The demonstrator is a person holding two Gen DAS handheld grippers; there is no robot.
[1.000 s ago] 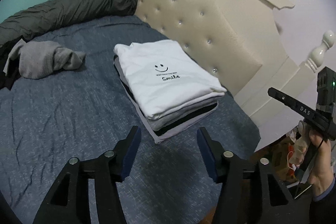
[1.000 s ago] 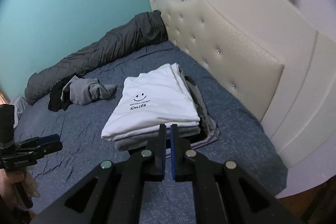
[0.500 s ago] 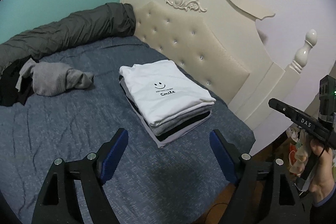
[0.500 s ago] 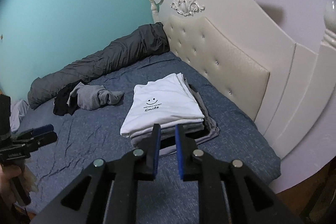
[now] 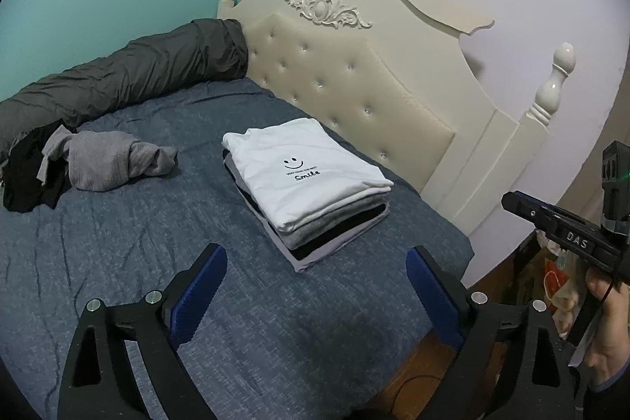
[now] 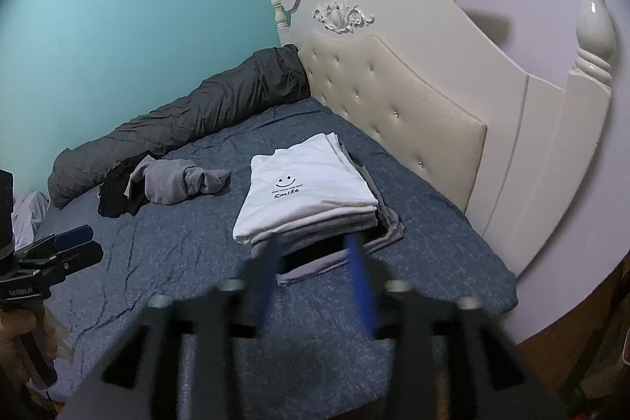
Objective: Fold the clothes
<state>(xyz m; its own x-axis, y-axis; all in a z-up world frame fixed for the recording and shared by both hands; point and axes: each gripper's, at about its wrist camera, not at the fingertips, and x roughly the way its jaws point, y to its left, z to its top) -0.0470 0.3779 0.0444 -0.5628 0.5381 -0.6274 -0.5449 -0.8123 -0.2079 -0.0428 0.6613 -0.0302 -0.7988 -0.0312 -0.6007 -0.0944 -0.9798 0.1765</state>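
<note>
Left wrist view: your left claw [image 5: 315, 286] and right claw [image 6: 315, 278] have just been opening, both empty. Stack [image 5: 307, 180] looks done; next, the crumpled grey garment [image 5: 106, 160] at ten o'clock.

A stack of folded clothes [image 5: 315, 201] is seen on the blue bed [image 5: 118, 262], near the cream headboard [image 5: 354, 85]. It is topped by a white T-shirt [image 6: 305, 193], folded to a flat rectangle, printed side up, with a black smiley face and the word "Smile". Grey, black and pale lilac layers are shown beneath it, their edges stepped out at the near side. Well apart from the stack, a grey garment [image 5: 114, 160] is left crumpled and unfolded, partly over a black garment [image 6: 118, 189] bunched beside it.
</note>
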